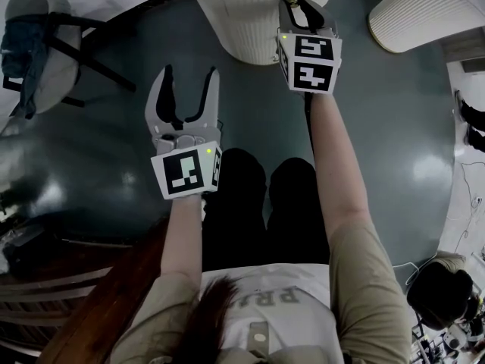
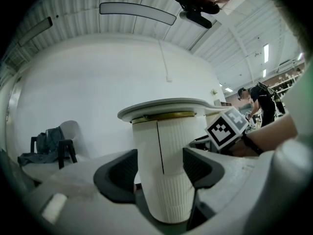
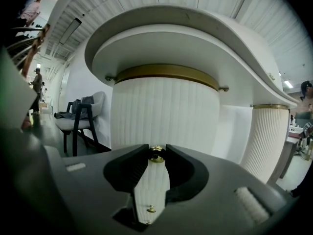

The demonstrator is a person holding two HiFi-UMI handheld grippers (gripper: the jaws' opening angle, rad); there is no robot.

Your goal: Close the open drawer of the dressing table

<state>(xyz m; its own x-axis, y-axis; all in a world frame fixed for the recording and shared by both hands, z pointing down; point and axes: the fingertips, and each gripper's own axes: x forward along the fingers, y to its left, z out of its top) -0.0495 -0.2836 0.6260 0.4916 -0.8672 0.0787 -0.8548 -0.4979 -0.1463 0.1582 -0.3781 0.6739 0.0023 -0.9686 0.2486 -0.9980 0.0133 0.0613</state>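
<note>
Dark, shiny floor (image 1: 394,127) fills most of the head view, and the person's legs (image 1: 258,203) stand at the lower centre of it; nearest in front of them, at centre left, is the left gripper (image 1: 191,78); its jaws are wide apart and hold nothing, and in its own view only the far ribbed column shows through the gap; it seems to be kept back and low so that it does not disturb the other arm.

Further up, at the upper centre, the right gripper (image 1: 305,7) is stretched out to the furniture; in its own view the jaws are almost together, with the small brass knob (image 3: 156,154) pinched between their tips; the grip is on the knob, I think, because this is the natural place to guide the drawer (image 3: 164,111) straight.

This drawer is the curved ribbed front with a gold band, in the middle of the right gripper view, just under the overhanging top of the table (image 3: 195,38); how far it stands out I cannot tell; by my judgement the next move is an even push forward.

Behind, at the left of that view, is a chair (image 3: 78,116) with clothes on it; further left some people stand, very small.
</note>
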